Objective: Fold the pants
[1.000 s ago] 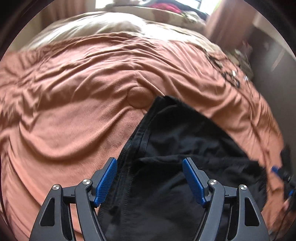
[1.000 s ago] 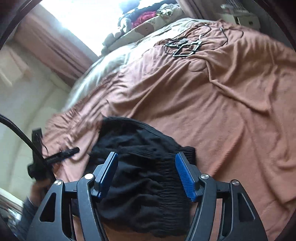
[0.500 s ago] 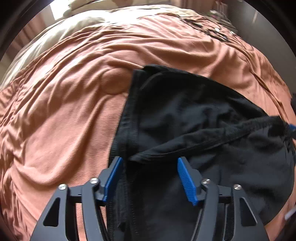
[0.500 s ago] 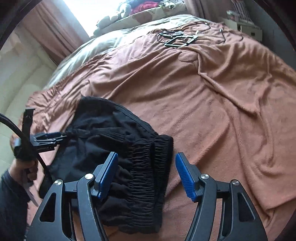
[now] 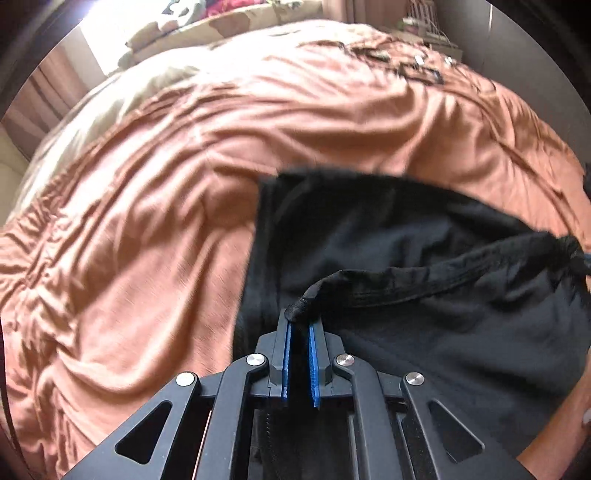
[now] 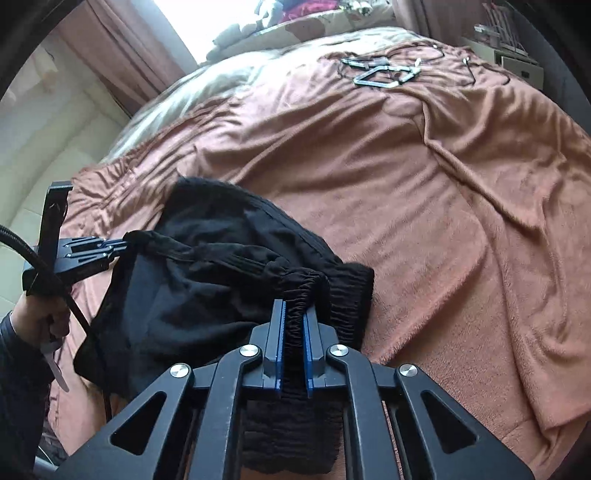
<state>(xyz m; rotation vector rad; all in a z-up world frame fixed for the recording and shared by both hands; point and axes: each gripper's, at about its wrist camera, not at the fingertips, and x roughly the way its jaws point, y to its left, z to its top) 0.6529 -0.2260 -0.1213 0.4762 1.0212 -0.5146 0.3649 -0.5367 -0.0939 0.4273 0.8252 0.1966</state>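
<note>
At the far left of the right wrist view, a person's left hand (image 6: 44, 317) in a dark sleeve grips the handle of the left gripper (image 6: 120, 244), with a black cable (image 6: 55, 284) trailing past it. That gripper's jaws are clamped on the left end of the waistband of the black pants (image 6: 207, 295); in its own camera the left gripper (image 5: 300, 325) shows its blue pads (image 5: 288, 350) drawn narrow, with a bunched corner of the black hem pinched at their tips.

The pants lie on the near left part of a rust-coloured blanket (image 6: 424, 206) that covers the bed. They are crumpled, and a band of fabric is stretched taut between the two grippers, lifted slightly off the rest of the cloth.

Further right, at the near centre, the right gripper (image 6: 293, 317) has its jaws narrow too, squeezing the gathered elastic waistband between the blue pads. The ribbed elastic spreads on either side of the fingers and hangs below them.

To the right, the blanket runs bare and wrinkled. At the far right lie metal clothes hangers (image 6: 380, 74) and thin cords. Beyond the bed, pink curtains (image 6: 122, 55) frame a bright window, and a pile of clothes (image 6: 295, 14) sits at the far end.
</note>
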